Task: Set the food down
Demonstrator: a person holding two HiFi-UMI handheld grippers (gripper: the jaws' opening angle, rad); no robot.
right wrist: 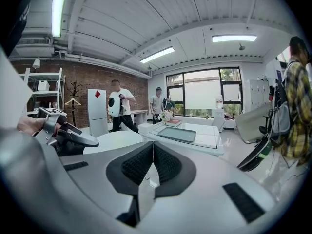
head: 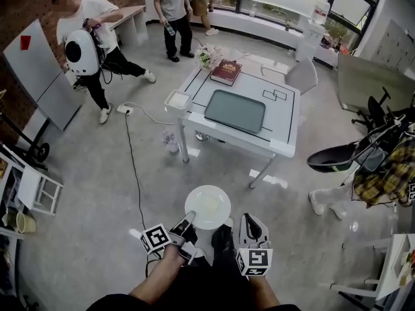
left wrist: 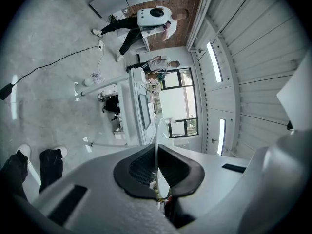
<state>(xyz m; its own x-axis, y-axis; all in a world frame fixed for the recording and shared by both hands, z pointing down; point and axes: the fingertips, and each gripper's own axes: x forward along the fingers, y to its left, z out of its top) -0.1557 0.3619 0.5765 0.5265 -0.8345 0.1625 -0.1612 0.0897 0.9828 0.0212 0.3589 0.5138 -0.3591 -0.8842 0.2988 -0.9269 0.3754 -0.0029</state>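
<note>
The left gripper [head: 188,223] has its fingers clamped on the near-left rim of the white plate [head: 207,207], which hangs over the floor, well short of the worktop [head: 285,118]. The right gripper [head: 251,228], beside the plate, is closed on nothing. Carry the plate level to the worktop's near edge, clear of the tray [head: 235,111], and lower it fully before releasing. The plate lies flat, face up; being round, it has no long axis.
</note>
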